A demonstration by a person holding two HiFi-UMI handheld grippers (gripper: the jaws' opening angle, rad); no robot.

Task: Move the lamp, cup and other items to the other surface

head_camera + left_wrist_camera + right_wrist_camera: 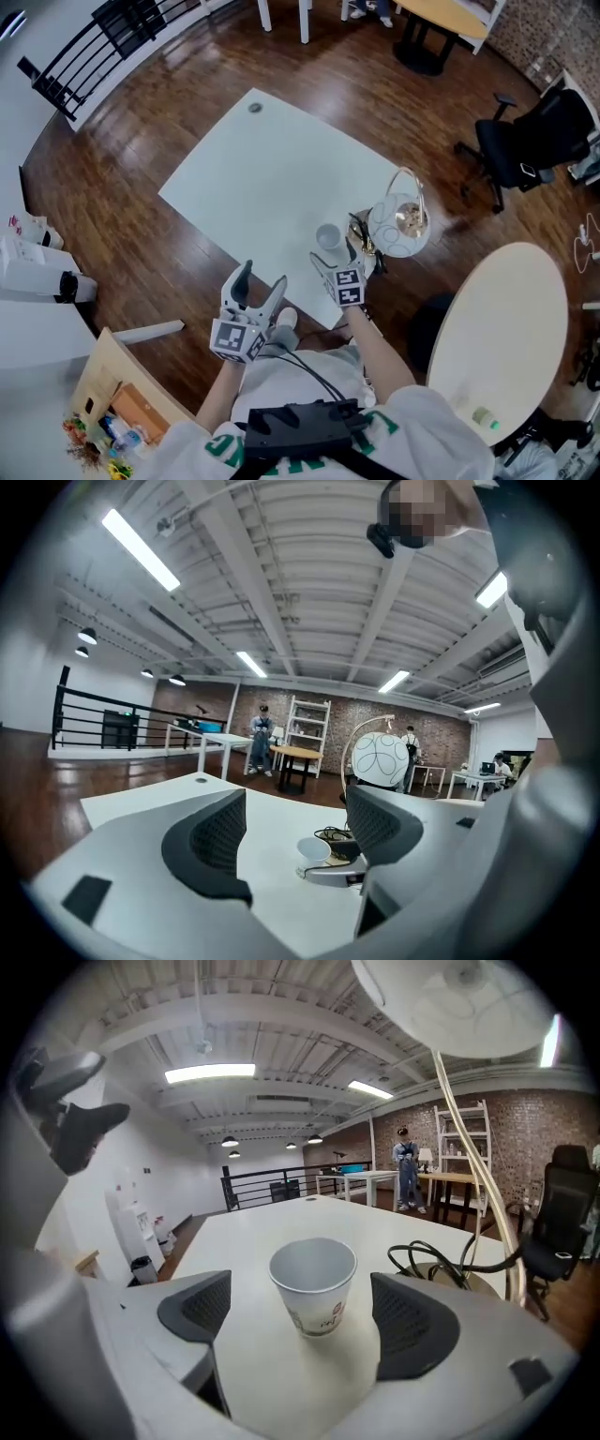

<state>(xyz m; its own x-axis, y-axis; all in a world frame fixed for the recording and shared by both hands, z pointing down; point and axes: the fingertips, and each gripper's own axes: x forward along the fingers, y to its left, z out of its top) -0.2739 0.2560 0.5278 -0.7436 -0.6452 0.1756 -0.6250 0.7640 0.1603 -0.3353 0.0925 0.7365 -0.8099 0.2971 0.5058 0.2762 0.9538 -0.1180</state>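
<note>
A white paper cup (327, 236) stands near the front edge of the white rectangular table (253, 178). Just right of it is the lamp (399, 225), with a white globe shade on an arched stem and a coiled black cord (433, 1266) on its base. My right gripper (337, 261) is open, with the cup (313, 1283) standing between its jaws and untouched by either pad. The lamp shade (450, 1002) hangs above this view. My left gripper (263, 277) is open and empty at the table's front edge, left of the cup (314, 848). Beyond its jaws the lamp globe (380, 758) shows.
A round cream table (502, 323) stands to the right, with a small green item (485, 418) on it. A black office chair (525, 141) is at the far right. A small round disc (255, 107) lies on the table's far corner. An open box (112, 412) sits at lower left.
</note>
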